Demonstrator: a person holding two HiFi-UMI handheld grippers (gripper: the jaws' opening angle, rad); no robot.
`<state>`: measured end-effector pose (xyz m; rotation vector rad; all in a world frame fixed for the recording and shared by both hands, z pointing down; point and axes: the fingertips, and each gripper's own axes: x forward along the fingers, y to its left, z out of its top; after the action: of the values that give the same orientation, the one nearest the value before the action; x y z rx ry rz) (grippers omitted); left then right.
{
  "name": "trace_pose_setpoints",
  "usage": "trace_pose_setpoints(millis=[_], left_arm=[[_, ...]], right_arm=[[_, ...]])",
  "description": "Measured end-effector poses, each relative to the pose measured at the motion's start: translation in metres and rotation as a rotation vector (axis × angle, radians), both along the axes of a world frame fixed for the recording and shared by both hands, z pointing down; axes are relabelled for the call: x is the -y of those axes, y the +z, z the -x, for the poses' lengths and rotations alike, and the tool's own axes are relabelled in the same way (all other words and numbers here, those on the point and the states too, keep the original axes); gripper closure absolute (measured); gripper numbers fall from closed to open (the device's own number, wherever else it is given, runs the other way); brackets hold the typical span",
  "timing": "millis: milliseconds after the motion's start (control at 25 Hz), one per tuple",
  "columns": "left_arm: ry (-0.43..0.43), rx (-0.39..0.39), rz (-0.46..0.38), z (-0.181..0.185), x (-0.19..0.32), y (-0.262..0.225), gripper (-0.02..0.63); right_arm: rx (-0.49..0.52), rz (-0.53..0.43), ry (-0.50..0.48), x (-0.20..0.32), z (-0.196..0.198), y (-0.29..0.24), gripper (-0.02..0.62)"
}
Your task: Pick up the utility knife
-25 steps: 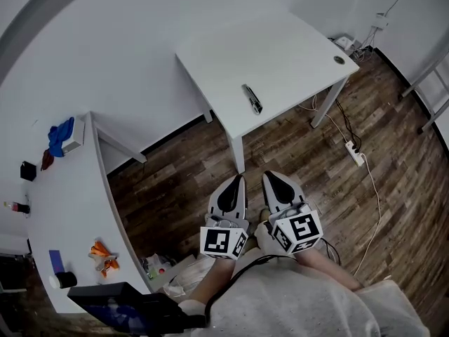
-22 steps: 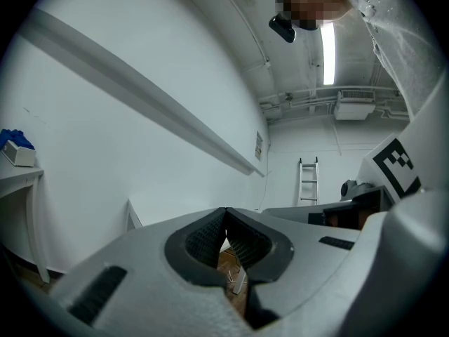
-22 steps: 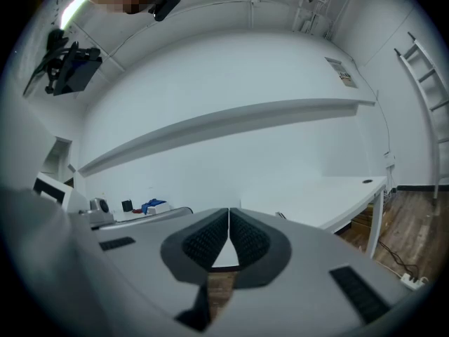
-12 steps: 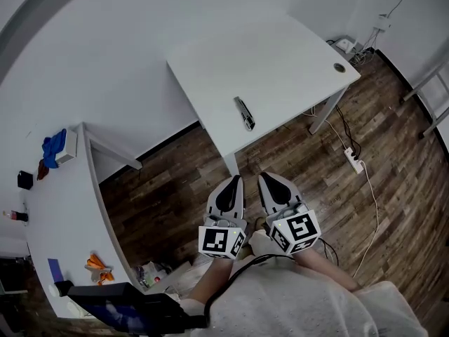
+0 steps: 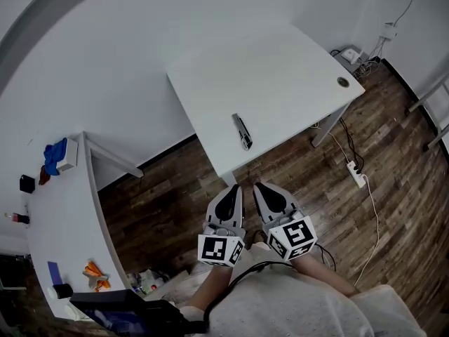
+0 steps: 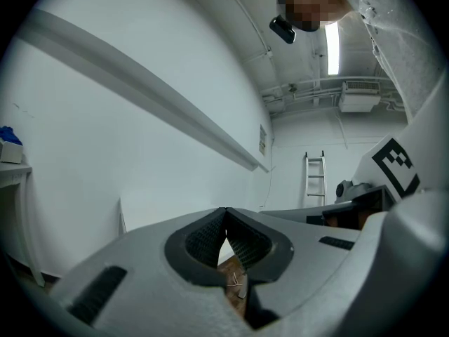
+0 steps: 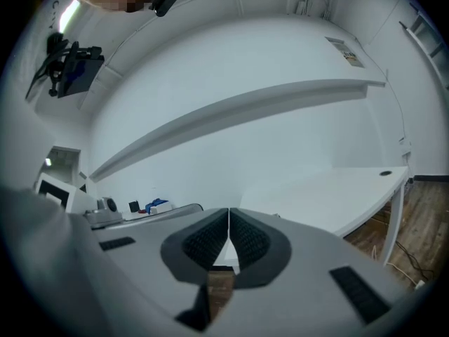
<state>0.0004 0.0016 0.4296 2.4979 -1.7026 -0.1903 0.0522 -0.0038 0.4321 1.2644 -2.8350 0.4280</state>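
A dark grey utility knife [image 5: 242, 131] lies near the front edge of the white table [image 5: 280, 69] in the head view. My left gripper [image 5: 230, 190] and right gripper [image 5: 264, 187] are held side by side over the wooden floor, just short of that table's near corner, pointing toward it. Both are shut with nothing between the jaws; in the left gripper view the left gripper [image 6: 225, 225] has its pads meeting, and in the right gripper view the right gripper [image 7: 229, 223] does too. The knife does not show in either gripper view.
A second white table [image 5: 59, 223] at the left carries a blue cloth [image 5: 55, 154], small bottles and orange items. A power strip [image 5: 355, 173] and cables lie on the floor at the right. A ladder [image 6: 316, 180] stands by the far wall.
Both grippers and the person have come closer to the table; the table and the knife now sit lower and nearer in the head view. The jaws stayed shut.
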Motion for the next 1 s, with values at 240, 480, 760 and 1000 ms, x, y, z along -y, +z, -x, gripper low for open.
trace_pose_setpoints(millis=[240,480,760,1000], left_arm=[[-0.006,0.006,0.017,0.002,0.009,0.008,0.598],[0.010,0.004,0.019,0.008,0.031,0.008,0.598],[0.063,-0.002,0.015,0.014,0.067,0.008,0.598],[0.081,-0.006,0.018,0.027,0.099,0.008,0.598]], right_arm=[[-0.003,0.018,-0.016,0.009,0.002,0.007,0.588],[-0.010,0.022,-0.013,0.031,0.010,0.007,0.588],[-0.032,0.013,-0.002,0.060,0.026,0.006,0.586],[-0.042,0.026,0.011,0.090,0.039,0.009,0.586]])
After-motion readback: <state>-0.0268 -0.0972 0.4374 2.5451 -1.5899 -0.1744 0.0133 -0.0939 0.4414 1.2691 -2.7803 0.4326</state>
